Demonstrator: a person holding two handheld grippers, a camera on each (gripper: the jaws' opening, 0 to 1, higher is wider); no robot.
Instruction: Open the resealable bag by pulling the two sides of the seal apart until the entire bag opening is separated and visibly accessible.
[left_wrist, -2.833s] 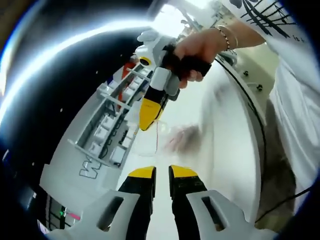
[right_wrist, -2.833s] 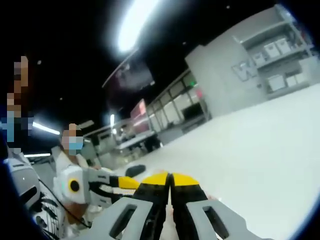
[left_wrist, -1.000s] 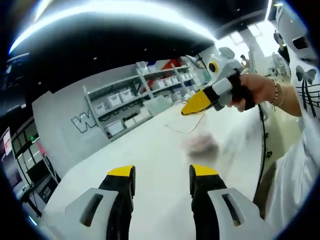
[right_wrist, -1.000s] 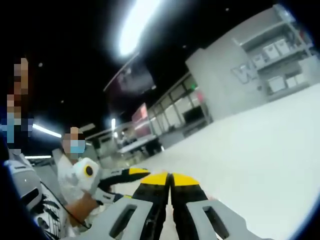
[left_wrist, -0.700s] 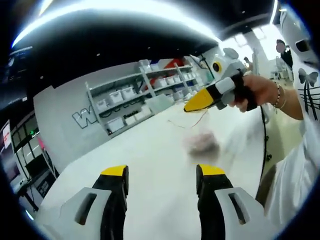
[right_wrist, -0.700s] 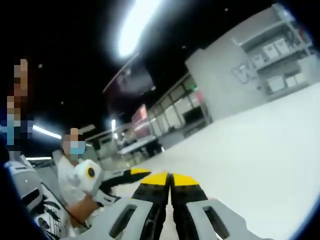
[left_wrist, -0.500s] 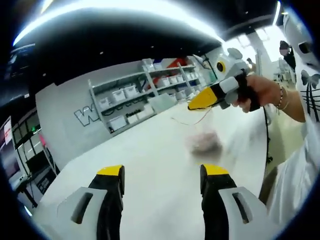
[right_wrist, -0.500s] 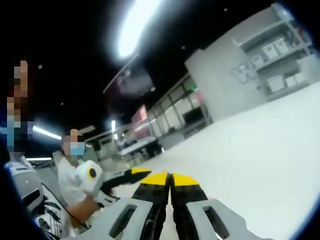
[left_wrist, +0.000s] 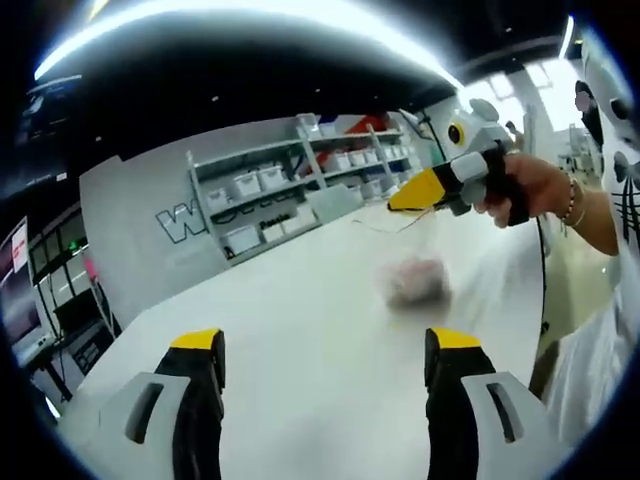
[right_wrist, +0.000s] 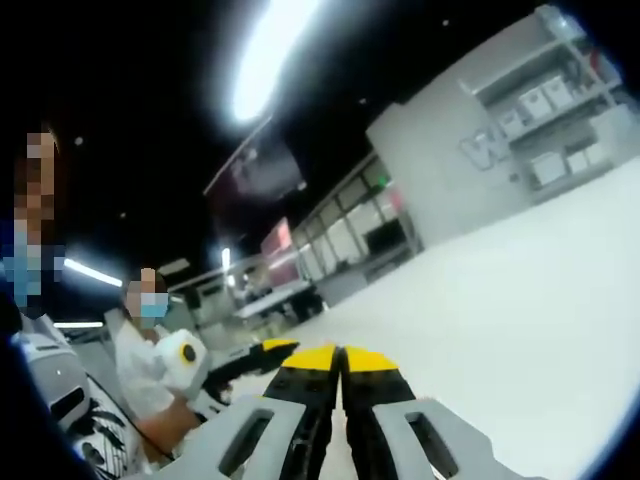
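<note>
A clear resealable bag (left_wrist: 418, 262) with a blurry pinkish lump inside hangs over the white table (left_wrist: 300, 340) in the left gripper view. It hangs from the yellow tips of my right gripper (left_wrist: 400, 204), which a hand (left_wrist: 535, 190) holds in from the right, shut on the bag's top edge. My left gripper (left_wrist: 325, 345) stands wide open at the bottom, well short of the bag, with nothing between its fingers. In the right gripper view my right gripper (right_wrist: 341, 358) has its jaws pressed together, and the left gripper (right_wrist: 262, 350) shows low at the left.
Grey shelving with white bins (left_wrist: 290, 190) and a grey wall (left_wrist: 150, 240) stand behind the table. The same shelving (right_wrist: 560, 100) sits at the upper right of the right gripper view. A person in a white shirt (right_wrist: 135, 370) is at the lower left.
My left gripper's jaws have spread from nearly shut to wide open, and its view has swung level. The right gripper has kept hold of the hanging bag.
</note>
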